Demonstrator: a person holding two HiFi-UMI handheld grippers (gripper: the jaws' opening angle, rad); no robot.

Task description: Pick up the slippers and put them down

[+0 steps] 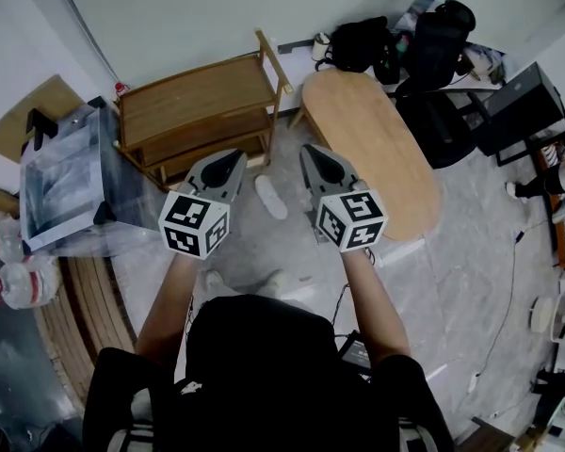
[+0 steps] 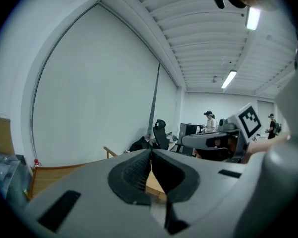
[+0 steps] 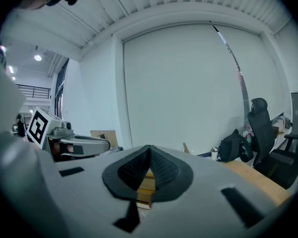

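On the floor at the left, a clear plastic box (image 1: 61, 182) stands just beside a wooden shelf (image 1: 198, 111), and in front of the shelf the left gripper (image 1: 235, 158) is held up with its jaws pressed together and nothing between them. Just right of it, a single white slipper (image 1: 271, 196) lies on the floor (image 1: 471, 252), seen in the gap between the two grippers and touched by neither. Next comes the right gripper (image 1: 311, 151), likewise closed tight and empty, then an oval wooden bench (image 1: 377, 149) with black bags (image 1: 358, 40) and a black chair (image 1: 438, 125) near its far end.
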